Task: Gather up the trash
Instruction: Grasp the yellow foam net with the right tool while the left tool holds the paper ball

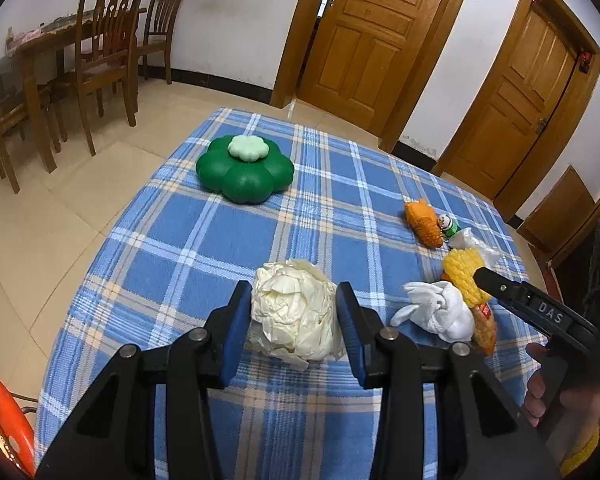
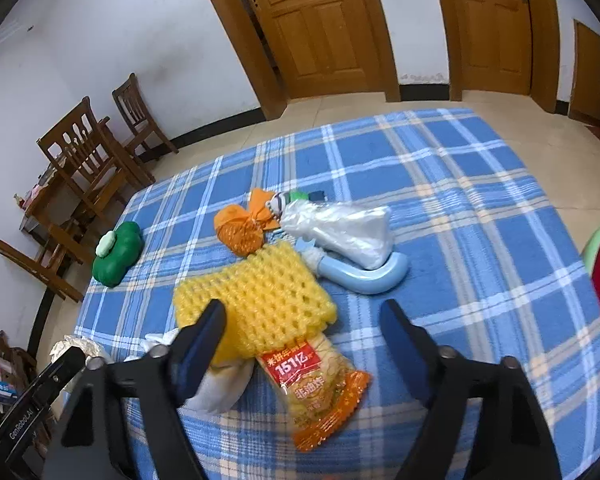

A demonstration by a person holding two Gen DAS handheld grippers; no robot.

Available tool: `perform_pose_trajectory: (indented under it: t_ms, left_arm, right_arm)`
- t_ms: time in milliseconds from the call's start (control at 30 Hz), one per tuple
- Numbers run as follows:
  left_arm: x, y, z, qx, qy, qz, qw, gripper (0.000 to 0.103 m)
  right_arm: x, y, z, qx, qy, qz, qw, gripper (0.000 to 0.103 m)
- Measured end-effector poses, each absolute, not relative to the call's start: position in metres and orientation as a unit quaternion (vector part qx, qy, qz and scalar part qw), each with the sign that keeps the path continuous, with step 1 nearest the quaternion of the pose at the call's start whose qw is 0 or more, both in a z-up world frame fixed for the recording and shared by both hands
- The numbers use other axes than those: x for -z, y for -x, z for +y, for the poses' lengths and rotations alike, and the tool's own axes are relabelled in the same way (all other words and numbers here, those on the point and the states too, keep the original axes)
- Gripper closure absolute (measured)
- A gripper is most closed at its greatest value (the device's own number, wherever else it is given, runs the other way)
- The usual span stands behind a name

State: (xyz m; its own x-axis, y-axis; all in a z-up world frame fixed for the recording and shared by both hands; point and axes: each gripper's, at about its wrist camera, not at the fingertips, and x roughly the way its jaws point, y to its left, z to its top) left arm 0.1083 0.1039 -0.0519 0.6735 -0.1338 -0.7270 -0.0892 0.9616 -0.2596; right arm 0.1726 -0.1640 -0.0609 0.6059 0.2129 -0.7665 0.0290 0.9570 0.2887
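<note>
While the left tongs [image 1: 294, 312] pinch a crumpled cream paper ball [image 1: 294, 312], the right tongs [image 2: 302, 320] gape wide.

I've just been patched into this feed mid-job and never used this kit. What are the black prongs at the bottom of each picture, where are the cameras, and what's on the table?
The prongs are two-finger grippers, one in each of a person's hands, each with a camera looking along its fingers. The left wrist view shows the left gripper around a crumpled paper ball; the pads look pressed against it, though it may rest on the blue plaid cloth. The right wrist view shows the right gripper open above a yellow foam net and an orange snack wrapper. Also there: an orange foam net, a clear plastic bag, a white tissue and a green flower-shaped bin.
</note>
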Motion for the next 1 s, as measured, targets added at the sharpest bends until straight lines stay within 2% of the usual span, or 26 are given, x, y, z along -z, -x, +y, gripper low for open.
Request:
perform_pose_trajectory:
  t_ms: [200, 433, 633, 700, 767, 1000]
  left_arm:
    - [0.056, -0.110, 0.105, 0.010, 0.143, 0.408, 0.902, 0.060]
    - [0.053, -0.106, 0.101, 0.017, 0.140, 0.406, 0.903, 0.060]
    - [0.051, -0.103, 0.095, 0.024, 0.137, 0.406, 0.903, 0.060]
    - [0.050, -0.102, 0.093, 0.026, 0.137, 0.405, 0.903, 0.060]
    - [0.049, -0.101, 0.092, 0.028, 0.138, 0.405, 0.903, 0.060]
    - [0.040, -0.094, 0.087, 0.035, 0.136, 0.398, 0.907, 0.060]
  right_arm:
    - [0.065, -0.170, -0.164, -0.064, -0.144, 0.441, 0.884, 0.035]
    - [0.059, -0.165, -0.168, -0.060, -0.143, 0.428, 0.890, 0.048]
    - [0.055, -0.161, -0.168, -0.070, -0.139, 0.424, 0.892, 0.071]
    - [0.053, -0.159, -0.167, -0.066, -0.133, 0.418, 0.896, 0.083]
    - [0.050, -0.155, -0.169, -0.064, -0.130, 0.412, 0.899, 0.089]
    - [0.038, -0.139, -0.181, -0.065, -0.147, 0.391, 0.906, 0.092]
